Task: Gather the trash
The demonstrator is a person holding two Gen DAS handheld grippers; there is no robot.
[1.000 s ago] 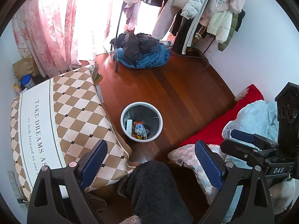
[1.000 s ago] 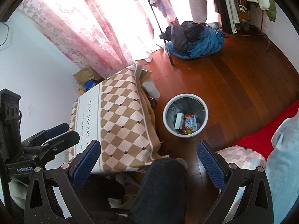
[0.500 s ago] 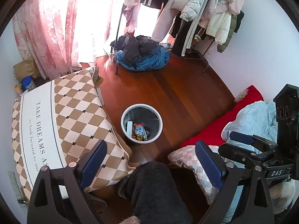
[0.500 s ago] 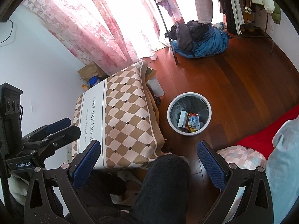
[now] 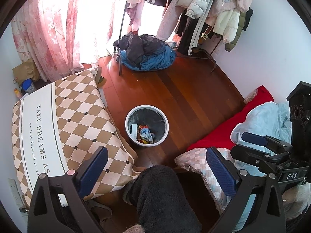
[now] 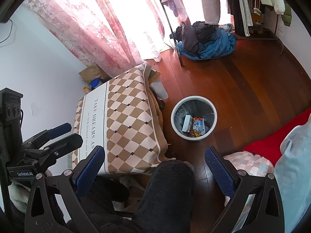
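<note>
A round white-rimmed trash bin (image 5: 128,128) stands on the wooden floor; it also shows in the right wrist view (image 6: 194,98). Inside lie a white box (image 5: 134,131) and colourful snack wrappers (image 5: 145,133), which also show in the right wrist view (image 6: 198,125). My left gripper (image 5: 157,167) is open and empty, held high above the floor, short of the bin. My right gripper (image 6: 155,165) is open and empty, also high above the floor. Each gripper shows at the edge of the other's view.
A table under a brown-and-cream checkered cloth (image 5: 68,120) stands left of the bin. A bed with red sheet (image 5: 233,128) and pale blue blanket is on the right. A clothes pile (image 5: 147,54) and a coat rack stand at the back. A dark fuzzy-clad leg (image 5: 161,198) is below.
Both grippers have risen and drawn back a little, so the bin looks slightly smaller and more of the room shows. Both stay open and empty.
</note>
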